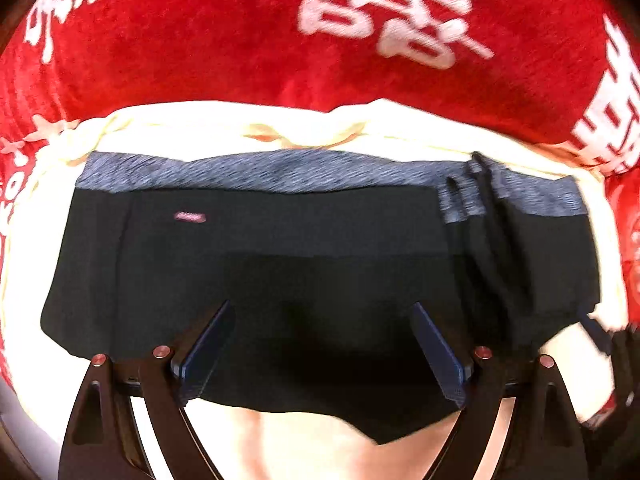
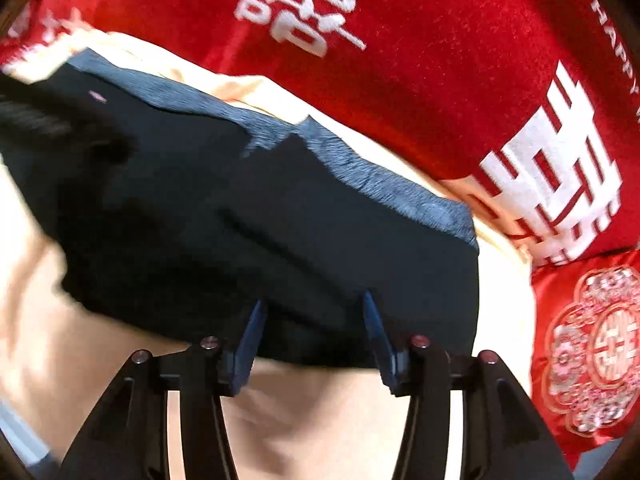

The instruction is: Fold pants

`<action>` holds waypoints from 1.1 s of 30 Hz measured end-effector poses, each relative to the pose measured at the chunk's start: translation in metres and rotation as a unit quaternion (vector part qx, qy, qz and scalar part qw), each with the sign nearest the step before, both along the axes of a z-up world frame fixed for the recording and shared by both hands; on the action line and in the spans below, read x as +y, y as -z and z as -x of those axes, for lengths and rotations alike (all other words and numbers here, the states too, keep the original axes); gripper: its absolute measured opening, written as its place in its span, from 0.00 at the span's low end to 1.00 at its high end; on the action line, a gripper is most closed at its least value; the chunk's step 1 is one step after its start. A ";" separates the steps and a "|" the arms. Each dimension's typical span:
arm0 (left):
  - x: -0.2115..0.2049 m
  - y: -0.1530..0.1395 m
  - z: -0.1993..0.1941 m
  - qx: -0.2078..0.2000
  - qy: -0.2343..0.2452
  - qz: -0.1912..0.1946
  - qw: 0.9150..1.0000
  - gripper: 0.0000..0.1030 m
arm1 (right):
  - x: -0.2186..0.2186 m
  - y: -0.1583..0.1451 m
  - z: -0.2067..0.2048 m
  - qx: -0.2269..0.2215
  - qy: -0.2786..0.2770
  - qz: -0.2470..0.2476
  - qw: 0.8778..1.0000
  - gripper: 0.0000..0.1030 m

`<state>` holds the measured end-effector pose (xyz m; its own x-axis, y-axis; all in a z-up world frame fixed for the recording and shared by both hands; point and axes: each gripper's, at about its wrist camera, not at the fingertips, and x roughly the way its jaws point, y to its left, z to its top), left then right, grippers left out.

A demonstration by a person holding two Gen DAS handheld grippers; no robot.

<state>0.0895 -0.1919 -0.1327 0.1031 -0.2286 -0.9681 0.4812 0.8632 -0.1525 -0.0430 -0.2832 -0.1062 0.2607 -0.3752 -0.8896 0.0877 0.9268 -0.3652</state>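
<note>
Left wrist view: black folded pants (image 1: 280, 272) with a grey heathered waistband (image 1: 280, 170) lie on a cream sheet (image 1: 36, 248).

From nine o'clock the cream sheet runs under the pants; red fabric with white characters (image 1: 200, 48) fills twelve o'clock. The left gripper (image 1: 322, 312) is spread wide above the pants' near edge, gripping nothing. In the right wrist view, the right gripper (image 2: 312, 304) likewise gapes over the dark cloth, and a red satin cushion with floral embroidery (image 2: 588, 344) sits at three o'clock.

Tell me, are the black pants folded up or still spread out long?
Folded. The pants lie as a short, wide block on the cream sheet, grey waistband along the far edge, no long legs showing.
</note>
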 end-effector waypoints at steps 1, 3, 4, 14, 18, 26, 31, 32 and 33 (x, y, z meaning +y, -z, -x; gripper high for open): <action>-0.010 -0.003 -0.002 0.003 0.005 0.008 1.000 0.88 | -0.004 -0.006 0.006 -0.004 0.007 -0.018 1.000 0.53; -0.025 -0.014 0.006 0.010 0.027 0.033 0.999 0.88 | -0.019 -0.020 0.021 -0.015 0.042 -0.050 0.998 0.53; -0.035 -0.018 0.010 0.015 0.043 0.046 0.998 0.88 | -0.031 -0.025 0.029 -0.017 0.068 -0.069 0.995 0.53; -0.125 0.004 0.026 0.088 0.128 0.079 0.985 0.45 | -0.096 -0.032 0.071 -0.023 0.183 -0.156 0.970 0.48; -0.124 0.010 0.023 0.123 0.123 0.081 0.982 0.18 | -0.110 -0.032 0.078 -0.025 0.191 -0.175 0.965 0.38; -0.105 0.023 0.047 0.093 0.156 0.029 0.983 0.09 | -0.126 -0.032 0.092 -0.028 0.211 -0.205 0.955 0.38; -0.105 0.024 0.047 0.086 0.142 0.035 0.986 0.09 | -0.168 -0.035 0.083 -0.069 0.244 -0.202 0.946 0.38; -0.106 0.024 0.047 0.083 0.144 0.033 0.985 0.09 | -0.184 -0.033 0.076 -0.077 0.254 -0.198 0.944 0.38; -0.106 0.024 0.047 0.081 0.146 0.033 0.985 0.09 | -0.194 -0.032 0.070 -0.082 0.258 -0.197 0.942 0.38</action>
<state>0.0423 -0.2984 -0.1565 -0.1316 -0.2888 -0.9483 0.6716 0.6776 -0.2995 -0.1130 -0.4775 -0.0746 0.2805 -0.1381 -0.9499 0.5899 0.8054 0.0571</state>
